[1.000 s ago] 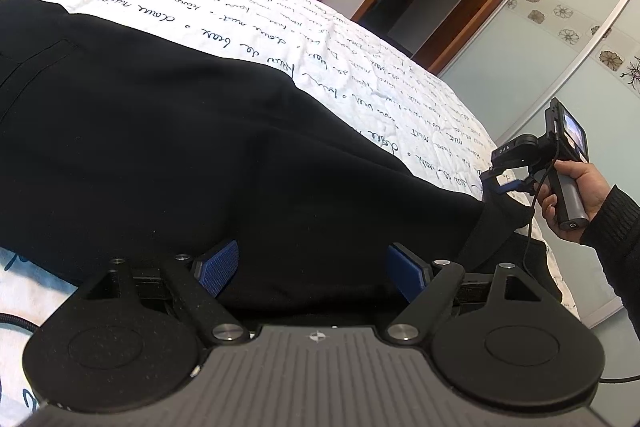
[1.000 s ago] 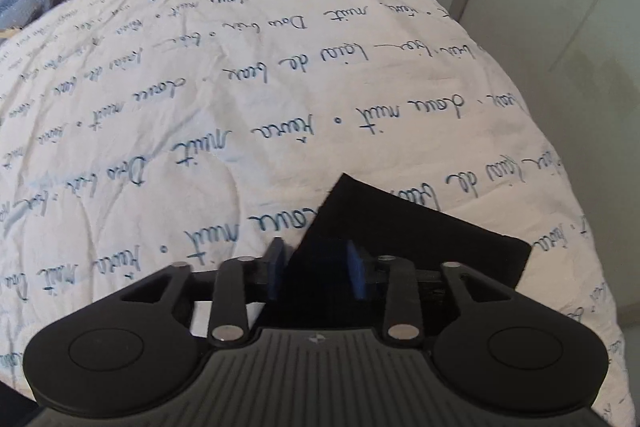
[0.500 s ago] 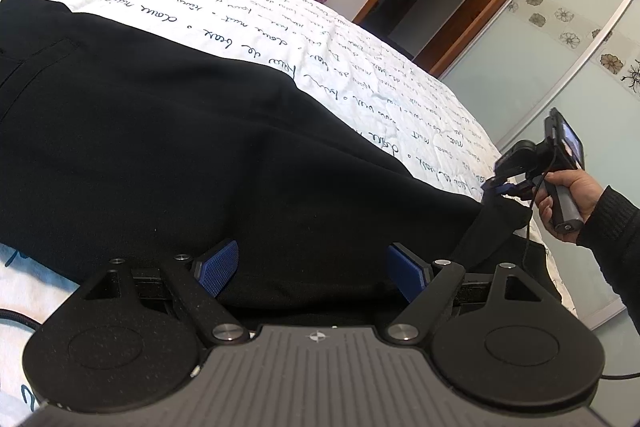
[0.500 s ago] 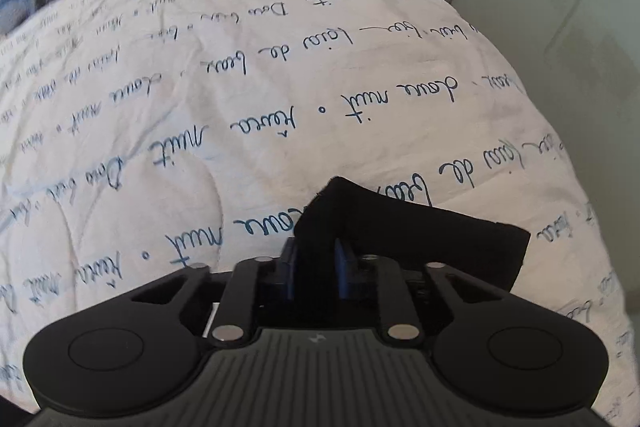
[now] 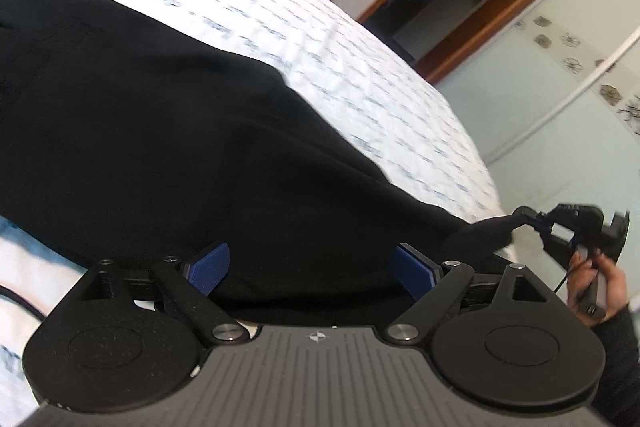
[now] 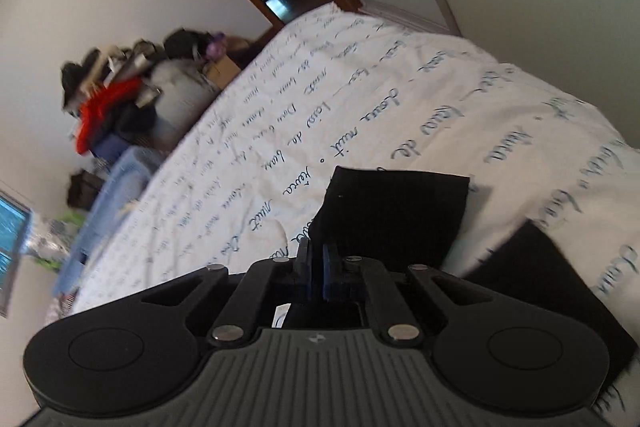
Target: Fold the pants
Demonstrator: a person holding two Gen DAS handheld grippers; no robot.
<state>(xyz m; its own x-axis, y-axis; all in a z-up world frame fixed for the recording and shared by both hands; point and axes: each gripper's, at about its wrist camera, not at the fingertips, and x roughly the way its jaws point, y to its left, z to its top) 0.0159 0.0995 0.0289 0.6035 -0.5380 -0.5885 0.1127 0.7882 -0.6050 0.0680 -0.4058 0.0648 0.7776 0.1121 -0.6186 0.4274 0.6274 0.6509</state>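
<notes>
Black pants (image 5: 160, 131) lie spread across the white bed with script print (image 5: 360, 67). My left gripper (image 5: 310, 267) hovers low over their near edge. Its jaws are opening wide, with the black cloth below and between them and the blue pads (image 5: 210, 265) not pressing on it. At the right, a person's hand (image 5: 592, 283) holds my right gripper (image 5: 532, 221), which is shut on the end of a pant leg (image 5: 492, 231) and pulls it up off the bed. In the right wrist view the right gripper (image 6: 316, 267) pinches the leg hem (image 6: 392, 211), which rises as a black flap.
More black pant cloth (image 6: 532, 291) lies at the lower right of the bed sheet (image 6: 360, 115). A pile of clothes (image 6: 120, 99) and a blue blanket (image 6: 120, 187) sit at the far end. Sliding wardrobe doors (image 5: 560, 87) stand close along the bed's side.
The right gripper closed on the leg hem, lifted it off the bed and rolled as it swung sideways. The left gripper stayed in place and its jaws widened slightly.
</notes>
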